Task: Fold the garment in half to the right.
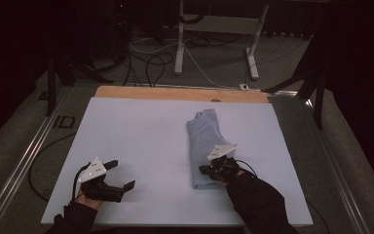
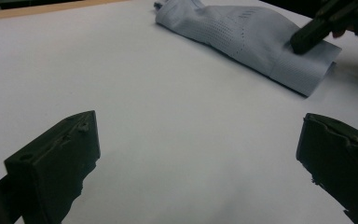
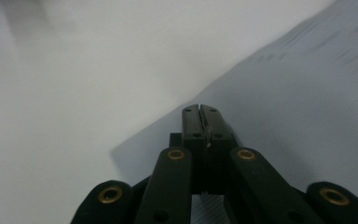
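Nearest the person, the left claw [image 1: 121, 174] hovers low over the bare white surface [image 1: 141, 146], jaws spread wide and gripping nothing; in the left gripper view the two black jaws stand far apart with plain board between them. It sits well apart from the cloth, idle for now.

Across to the right, the right claw [image 1: 205, 169] is down on the near end of the folded blue-grey garment [image 1: 205, 141]. In the right gripper view its jaws are pressed tight together, tips [image 3: 200, 112] on the fabric [image 3: 307, 93] near its edge; whether a layer is actually pinched between them I cannot tell, since the jaws meet flush. From the left gripper view, the right claw [image 2: 307, 35] rests on top of the hem end of the garment [image 2: 247, 35].

The garment lies as a long narrow strip on the right half of the surface, running away from the person, its far end spreading slightly toward the wooden strip [image 1: 180, 92].

My read: this is a folding job, lengthwise folds done, with the right claw working the near hem. The next move likely calls for a secure pinch on that hem and carrying it toward the far end, the left claw coming in to help.
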`<state>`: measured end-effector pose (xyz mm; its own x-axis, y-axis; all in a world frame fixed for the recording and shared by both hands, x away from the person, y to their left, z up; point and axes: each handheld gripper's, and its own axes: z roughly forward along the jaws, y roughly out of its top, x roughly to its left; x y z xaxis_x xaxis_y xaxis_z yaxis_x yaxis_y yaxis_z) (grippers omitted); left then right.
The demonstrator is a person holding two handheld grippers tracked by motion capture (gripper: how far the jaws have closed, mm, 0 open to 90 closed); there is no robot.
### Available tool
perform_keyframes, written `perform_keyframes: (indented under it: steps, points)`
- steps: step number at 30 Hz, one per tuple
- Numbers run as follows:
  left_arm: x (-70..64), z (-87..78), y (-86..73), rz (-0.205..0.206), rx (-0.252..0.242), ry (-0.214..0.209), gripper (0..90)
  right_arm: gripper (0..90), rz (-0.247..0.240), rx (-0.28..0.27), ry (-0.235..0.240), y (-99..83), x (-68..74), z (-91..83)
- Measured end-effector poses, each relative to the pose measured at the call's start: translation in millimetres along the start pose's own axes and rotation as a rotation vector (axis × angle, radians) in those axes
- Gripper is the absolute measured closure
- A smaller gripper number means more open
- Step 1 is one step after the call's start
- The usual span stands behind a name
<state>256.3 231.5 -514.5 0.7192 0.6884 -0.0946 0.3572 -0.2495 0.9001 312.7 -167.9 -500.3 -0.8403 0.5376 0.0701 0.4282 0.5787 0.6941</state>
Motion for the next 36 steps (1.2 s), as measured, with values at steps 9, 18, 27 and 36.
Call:
perform_keyframes:
  steps: [9,18,27,36]
  points:
    - [1.8,-2.2,-0.7,-0.005,-0.008,0.004,0.1,90.0,0.023,0.021,0.011,-21.1,3.9,12.0]
    - [1.9,-2.4,-2.4,-0.011,-0.008,0.003,0.1,90.0,0.058,0.003,0.026,-34.3,-1.8,2.5]
    - [1.5,-2.4,-2.7,-0.007,-0.004,-0.001,0.1,90.0,0.079,-0.013,0.043,-43.7,-10.9,-5.0]
    - [0.3,-2.4,-3.2,0.001,-0.002,-0.007,0.1,90.0,0.069,-0.007,0.030,-47.2,-12.3,-9.9]
